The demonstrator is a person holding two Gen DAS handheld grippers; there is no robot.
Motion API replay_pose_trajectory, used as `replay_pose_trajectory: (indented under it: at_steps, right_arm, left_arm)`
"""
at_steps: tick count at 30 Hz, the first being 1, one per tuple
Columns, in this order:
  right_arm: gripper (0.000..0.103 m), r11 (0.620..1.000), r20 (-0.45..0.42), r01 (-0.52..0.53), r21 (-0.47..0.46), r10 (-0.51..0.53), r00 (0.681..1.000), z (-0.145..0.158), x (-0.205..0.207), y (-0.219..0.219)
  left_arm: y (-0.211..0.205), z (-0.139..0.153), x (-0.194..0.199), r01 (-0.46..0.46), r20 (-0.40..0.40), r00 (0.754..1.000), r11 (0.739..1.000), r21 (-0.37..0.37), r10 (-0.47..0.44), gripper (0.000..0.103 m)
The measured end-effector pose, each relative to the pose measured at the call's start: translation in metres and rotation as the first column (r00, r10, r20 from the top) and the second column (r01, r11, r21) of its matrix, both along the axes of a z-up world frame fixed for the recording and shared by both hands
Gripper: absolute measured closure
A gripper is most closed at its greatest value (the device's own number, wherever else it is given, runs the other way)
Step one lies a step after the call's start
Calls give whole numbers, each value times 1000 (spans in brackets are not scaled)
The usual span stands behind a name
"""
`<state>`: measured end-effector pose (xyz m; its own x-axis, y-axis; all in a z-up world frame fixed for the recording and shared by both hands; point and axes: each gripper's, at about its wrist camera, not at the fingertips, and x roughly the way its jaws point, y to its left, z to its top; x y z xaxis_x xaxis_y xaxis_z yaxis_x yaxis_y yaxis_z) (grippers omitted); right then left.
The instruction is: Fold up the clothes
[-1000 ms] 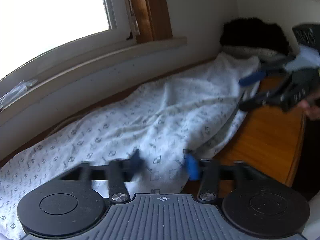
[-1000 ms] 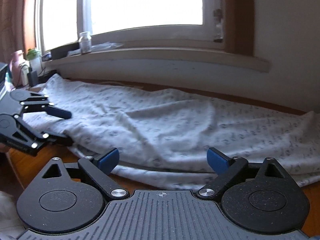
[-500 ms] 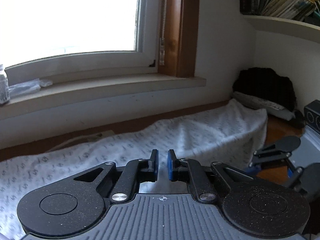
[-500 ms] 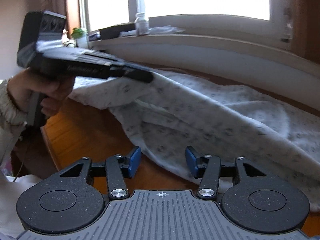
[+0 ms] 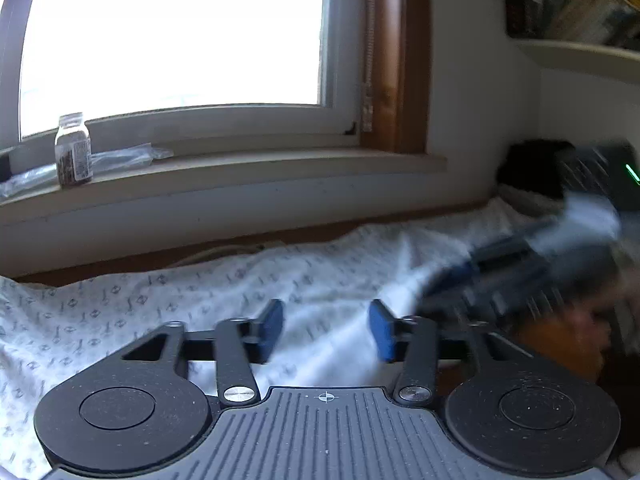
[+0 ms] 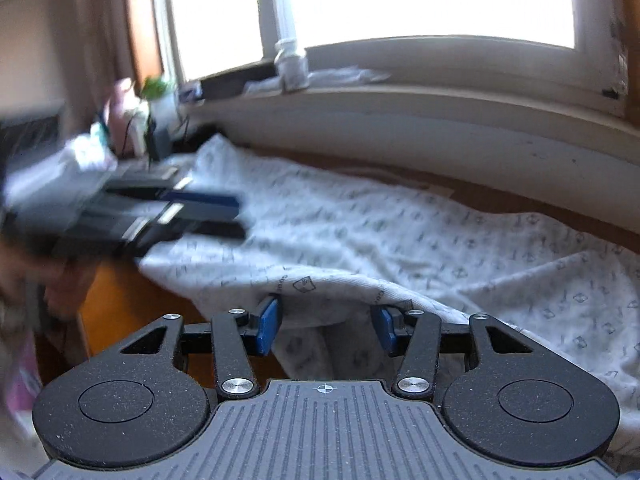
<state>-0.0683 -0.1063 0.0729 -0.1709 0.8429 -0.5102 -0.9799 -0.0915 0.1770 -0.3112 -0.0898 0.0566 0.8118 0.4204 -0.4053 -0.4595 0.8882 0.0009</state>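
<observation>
Windowsill [image 5: 224,168] bears 1 jar [image 5: 73,149]; left tool [image 5: 326,330] opening over garment [image 6: 360,224], right tool [image 6: 327,326] half-open around a fold.

1. My wooden table [image 6: 120,300] ran along under the window wall.
2. A white patterned cloth [image 6: 400,232] lay spread and rumpled across most of it.
3. Bare orange wood [image 5: 560,344] showed at the near edge, beside the cloth.

White garment [image 6: 400,232], small grey print; tabletop [image 6: 108,296] seemingly orange.
</observation>
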Motion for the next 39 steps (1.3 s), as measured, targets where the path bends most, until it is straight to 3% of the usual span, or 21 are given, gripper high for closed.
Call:
replay_pose_trajectory:
  at_steps: [2, 6, 9, 12, 17, 23, 33, 34, 36, 38, 39]
  right_arm:
    - [54, 1000, -43, 16, 7, -16, 999, 3, 6, 5]
    - [54, 999, -91, 44, 8, -43, 995, 3, 12, 15]
    - [53, 998, -105, 57, 16, -55, 993, 3, 13, 17]
    - [53, 999, -80, 45, 11, -44, 996, 3, 11, 18]
    - [53, 1000, -36, -25, -18, 24, 999, -4, -1, 13]
    - [53, 994, 13, -102, -45, 103, 995, -9, -28, 26]
    - [54, 989, 17, -129, -69, 130, 991, -13, -40, 72]
    - [55, 989, 18, -129, -68, 130, 991, -13, -41, 75]
    - [82, 987, 5, -147, -58, 148, 989, -11, -41, 73]
    - [95, 985, -8, -168, -43, 168, 986, -7, -42, 66]
    - [96, 984, -18, -178, -30, 178, 984, -3, -43, 58]
  left_arm:
    - [-9, -3, 0, 32, -10, 999, 999, 19, -31, 34]
    - [-10, -13, 15, 33, -78, 997, 997, 63, -28, 35]
    - [2, -17, 25, -10, -128, 991, 992, 123, 25, 59]
    - [25, -12, 22, -33, -104, 994, 996, 80, 41, 73]
    - [59, 3, 14, -41, -36, 999, 999, -27, 40, 73]
    - [66, 7, 15, -41, -39, 998, 999, -26, 40, 73]
    - [76, 3, 4, -52, -4, 999, 993, -104, 52, 73]
    - [74, 4, 0, -57, -2, 998, 994, -98, 57, 73]
    - [71, 5, -17, -82, 1, 997, 993, -84, 83, 73]
    - [66, 8, -46, -142, 12, 990, 989, -51, 143, 73]
    - [64, 9, -65, -174, 18, 985, 984, -40, 174, 73]
